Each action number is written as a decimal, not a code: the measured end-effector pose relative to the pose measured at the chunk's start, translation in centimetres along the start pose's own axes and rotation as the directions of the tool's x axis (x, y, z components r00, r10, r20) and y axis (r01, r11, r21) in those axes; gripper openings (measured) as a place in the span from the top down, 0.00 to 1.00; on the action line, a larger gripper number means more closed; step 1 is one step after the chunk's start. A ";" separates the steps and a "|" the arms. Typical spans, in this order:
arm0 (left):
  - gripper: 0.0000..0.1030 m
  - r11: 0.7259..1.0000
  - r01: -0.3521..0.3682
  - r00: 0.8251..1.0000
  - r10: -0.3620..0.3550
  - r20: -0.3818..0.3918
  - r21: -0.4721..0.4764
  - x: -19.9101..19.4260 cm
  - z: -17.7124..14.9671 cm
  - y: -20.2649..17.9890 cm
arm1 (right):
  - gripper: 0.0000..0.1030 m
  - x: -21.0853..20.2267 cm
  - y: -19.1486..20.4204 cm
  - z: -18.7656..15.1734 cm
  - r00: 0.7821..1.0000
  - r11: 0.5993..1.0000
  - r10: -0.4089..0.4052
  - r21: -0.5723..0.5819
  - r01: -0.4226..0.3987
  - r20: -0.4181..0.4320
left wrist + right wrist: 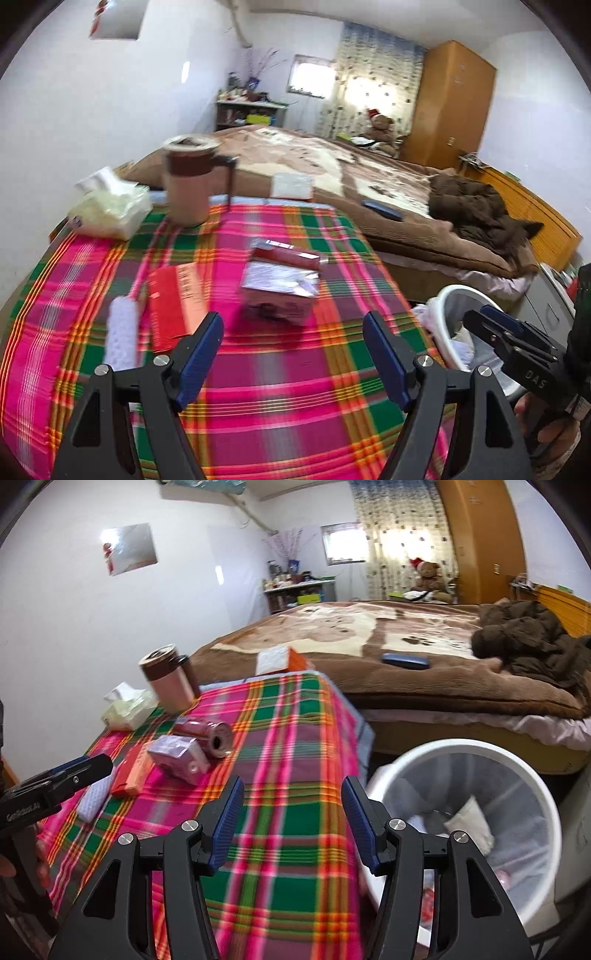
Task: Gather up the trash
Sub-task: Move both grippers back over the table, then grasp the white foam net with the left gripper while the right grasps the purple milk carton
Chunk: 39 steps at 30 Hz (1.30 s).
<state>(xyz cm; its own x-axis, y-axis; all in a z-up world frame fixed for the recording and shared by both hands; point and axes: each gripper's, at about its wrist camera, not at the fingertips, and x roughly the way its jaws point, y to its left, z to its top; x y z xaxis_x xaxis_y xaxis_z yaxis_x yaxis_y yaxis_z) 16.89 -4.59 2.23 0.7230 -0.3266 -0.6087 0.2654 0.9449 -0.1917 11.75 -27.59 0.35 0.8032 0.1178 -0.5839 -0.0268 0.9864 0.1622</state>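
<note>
A crumpled drink carton lies on the plaid tablecloth, with a red can on its side just behind it. Both also show in the right wrist view, the carton and the can. My left gripper is open and empty, just in front of the carton. My right gripper is open and empty over the table's right edge, beside the white trash bin, which is lined with a bag and holds some scraps. The bin's rim shows in the left wrist view.
A red-orange flat box and a white brush with a pink handle lie left of the carton. A brown mug and a tissue pack stand at the table's back. A bed stands behind the table.
</note>
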 end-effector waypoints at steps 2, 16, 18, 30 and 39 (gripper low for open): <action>0.23 0.999 -0.029 1.000 0.029 -0.005 -0.017 0.1 -0.1 1.4 | 0.44 0.8 0.9 0.2 1.000 1.000 0.020 -0.021 -0.020 -0.018; 0.23 0.976 -0.193 0.981 0.188 -0.058 -0.104 1.0 -1.3 9.2 | 0.43 6.3 6.8 1.4 0.983 0.973 0.150 -0.158 -0.166 -0.106; 0.23 0.972 -0.202 0.978 0.195 -0.071 -0.116 1.1 -1.6 10.3 | 0.43 6.8 7.5 1.8 0.978 0.965 0.175 -0.179 -0.193 -0.111; 0.23 0.965 -0.204 0.972 0.180 -0.152 -0.166 2.4 -3.3 13.7 | 0.43 10.0 10.9 3.5 0.963 0.924 0.209 -0.289 -0.252 -0.169; 0.23 0.964 -0.205 0.969 0.176 -0.172 -0.167 3.2 -3.5 14.6 | 0.41 10.0 11.7 3.5 0.957 0.898 0.211 -0.348 -0.270 -0.199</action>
<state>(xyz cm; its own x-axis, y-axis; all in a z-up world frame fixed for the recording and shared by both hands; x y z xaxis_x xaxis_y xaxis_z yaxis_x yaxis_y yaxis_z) 20.83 8.24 -5.21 0.6381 -0.1465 -0.7559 0.0015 0.9820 -0.1891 21.61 -15.32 -0.83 0.6444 0.3434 -0.6833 -0.4481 0.8936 0.0264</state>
